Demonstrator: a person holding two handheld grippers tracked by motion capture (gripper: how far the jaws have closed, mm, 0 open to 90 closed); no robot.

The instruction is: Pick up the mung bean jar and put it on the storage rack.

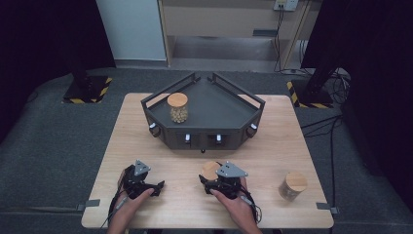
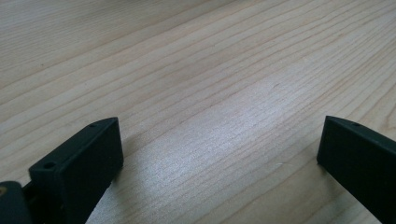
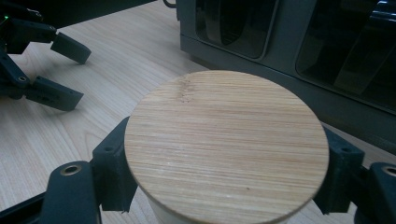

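A jar with a round wooden lid (image 3: 226, 140) stands on the wooden table (image 1: 272, 146) in front of a dark grey tray (image 1: 229, 109). My right gripper (image 1: 213, 179) is shut on it, a black jaw pressing the jar just under the lid on each side. The jar's body is hidden beneath the lid in the right gripper view. My left gripper (image 1: 157, 187) rests on the table to the left, open, with bare wood between its jaws (image 2: 219, 135). A second lidded jar (image 1: 178, 107) with pale contents stands inside the tray at its left.
A third jar with a wooden lid (image 1: 292, 185) stands near the table's front right. The tray has raised rails and small knobs along its front wall (image 3: 280, 51), close behind the held jar. The left gripper (image 3: 70, 70) lies a short way off.
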